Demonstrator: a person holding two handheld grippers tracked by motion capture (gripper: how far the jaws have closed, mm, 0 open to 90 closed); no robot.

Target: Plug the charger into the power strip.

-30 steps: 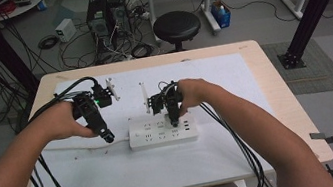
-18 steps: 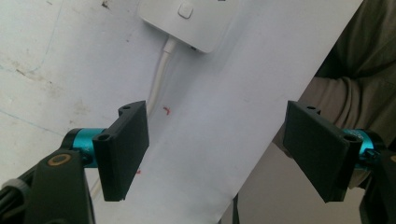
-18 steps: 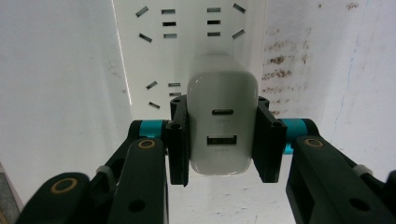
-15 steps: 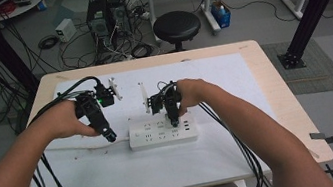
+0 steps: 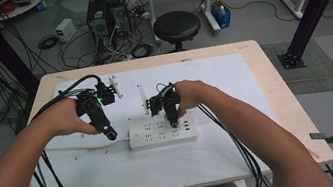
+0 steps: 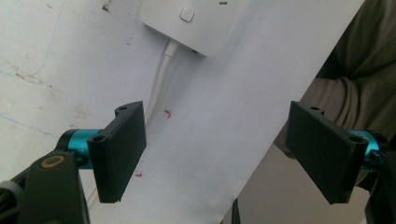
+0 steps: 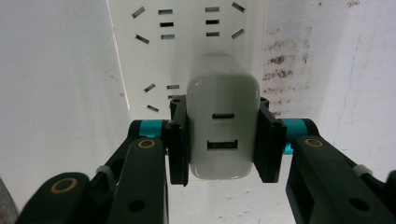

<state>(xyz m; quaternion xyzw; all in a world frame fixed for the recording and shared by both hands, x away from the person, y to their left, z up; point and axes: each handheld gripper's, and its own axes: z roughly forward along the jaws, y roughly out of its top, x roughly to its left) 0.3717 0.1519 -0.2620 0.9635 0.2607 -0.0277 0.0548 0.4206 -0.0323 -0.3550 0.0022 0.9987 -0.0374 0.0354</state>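
Observation:
A white power strip (image 5: 161,130) lies on the white mat near the table's front. My right gripper (image 7: 223,144) is shut on a white USB charger (image 7: 223,126), whose two ports face the camera; the charger stands over the strip's sockets (image 7: 187,23), and whether its pins are in them is hidden. In the high view this right gripper (image 5: 174,120) points down onto the strip. My left gripper (image 6: 224,149) is open with nothing between its pads, just off the strip's switch end (image 6: 187,18), where the white cord (image 6: 159,88) comes out. The left gripper (image 5: 108,131) hovers by the strip's left end.
The white mat (image 5: 234,88) covers most of the wooden table (image 5: 288,104). Black cables (image 5: 236,148) trail from both grippers over the front edge. A black stool (image 5: 176,26), computers and loose cables stand on the floor beyond the table.
The left gripper has shifted slightly forward and right toward the strip's left end. The right gripper stays on the charger over the strip.

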